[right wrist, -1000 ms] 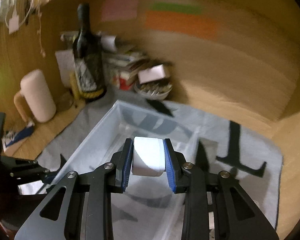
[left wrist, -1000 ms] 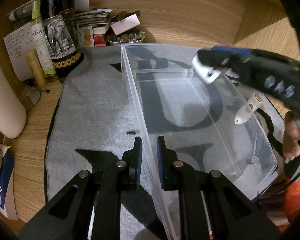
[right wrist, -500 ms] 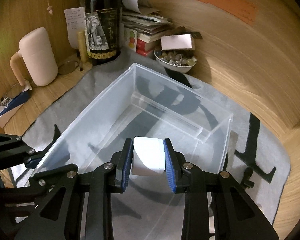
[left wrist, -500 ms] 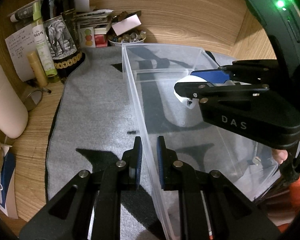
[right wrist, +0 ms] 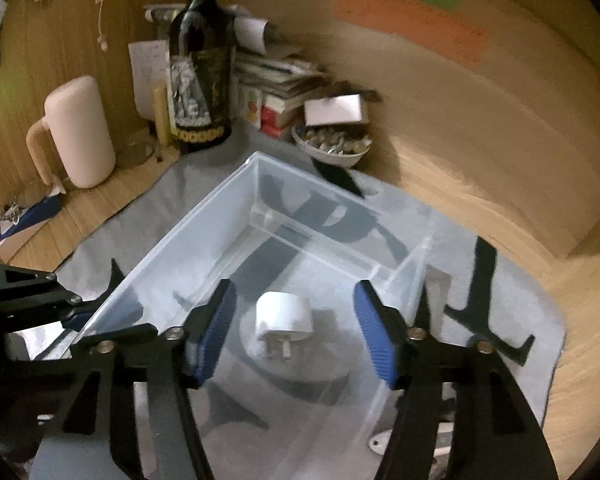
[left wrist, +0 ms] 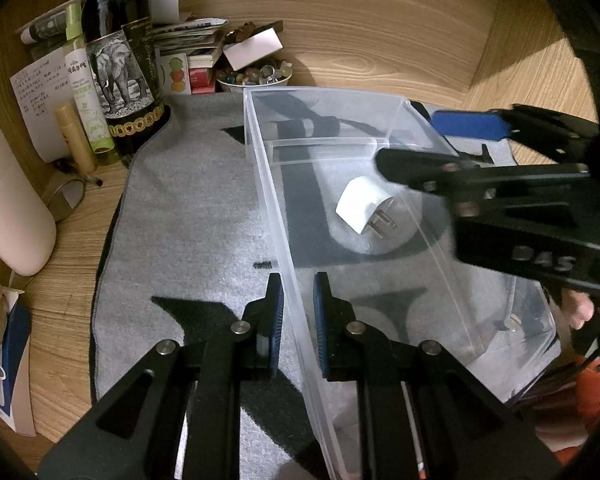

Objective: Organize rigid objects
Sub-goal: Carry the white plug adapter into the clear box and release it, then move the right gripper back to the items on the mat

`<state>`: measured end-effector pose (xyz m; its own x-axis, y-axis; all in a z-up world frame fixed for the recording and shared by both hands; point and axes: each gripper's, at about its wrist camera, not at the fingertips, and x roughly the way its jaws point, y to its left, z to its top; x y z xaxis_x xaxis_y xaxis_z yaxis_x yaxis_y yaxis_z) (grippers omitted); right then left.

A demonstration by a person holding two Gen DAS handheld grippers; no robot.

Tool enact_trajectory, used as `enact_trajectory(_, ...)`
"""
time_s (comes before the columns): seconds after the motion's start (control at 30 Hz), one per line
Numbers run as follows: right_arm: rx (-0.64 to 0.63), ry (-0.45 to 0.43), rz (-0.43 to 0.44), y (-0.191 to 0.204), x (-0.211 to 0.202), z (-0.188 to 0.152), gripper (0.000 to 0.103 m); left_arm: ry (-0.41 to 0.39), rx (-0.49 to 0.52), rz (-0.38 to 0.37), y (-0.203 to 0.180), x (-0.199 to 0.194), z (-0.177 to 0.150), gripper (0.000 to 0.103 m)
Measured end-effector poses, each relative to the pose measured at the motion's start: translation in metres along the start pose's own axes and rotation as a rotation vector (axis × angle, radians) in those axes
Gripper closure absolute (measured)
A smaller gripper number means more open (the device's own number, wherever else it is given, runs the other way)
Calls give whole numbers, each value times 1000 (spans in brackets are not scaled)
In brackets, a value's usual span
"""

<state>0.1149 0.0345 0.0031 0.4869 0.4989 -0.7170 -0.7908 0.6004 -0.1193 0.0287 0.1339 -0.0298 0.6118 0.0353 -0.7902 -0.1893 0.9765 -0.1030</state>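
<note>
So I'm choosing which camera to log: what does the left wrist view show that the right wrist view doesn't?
Only the left wrist view shows the left tool clamped on the clear bin's near wall, a green spray bottle beside the wine bottle, and fingers of a hand.

Only the right wrist view shows the right tool from behind, jaws just opened, nothing between them, plus green and orange notes on the wall.

Both show the white plug adapter lying in the bin, the grey mat, the bowl and the pink jug.

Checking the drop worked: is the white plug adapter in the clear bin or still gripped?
In the bin. The white plug adapter lies on the clear bin floor, prongs showing; the right gripper has just opened.
</note>
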Motion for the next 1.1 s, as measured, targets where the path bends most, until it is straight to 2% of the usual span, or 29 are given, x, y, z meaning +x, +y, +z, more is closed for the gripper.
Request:
enact_trajectory(0.27, 43, -90, -98, -27, -39, -15, 32, -6, 8, 10, -2, 0, -2, 89)
enact_trajectory(0.4, 84, -110, -149, -45, -56, -26, 32, -9, 9, 10, -3, 0, -2, 89)
enact_trajectory(0.53, 149, -123, -205, -69, -72, -43, 26, -7, 9, 7, -3, 0, -2, 89)
enact_trajectory(0.8, 266, -61, -298, -108, -79, -87, 26, -7, 6, 6, -3, 0, -2, 89)
enact_trajectory(0.97, 366, 1, -292, -121, -75, -122, 25, -5, 6, 10, -3, 0, 0, 89)
enact_trajectory(1.1, 404, 36, -270, -114, -74, -145, 25, -7, 7, 14, -3, 0, 0, 89)
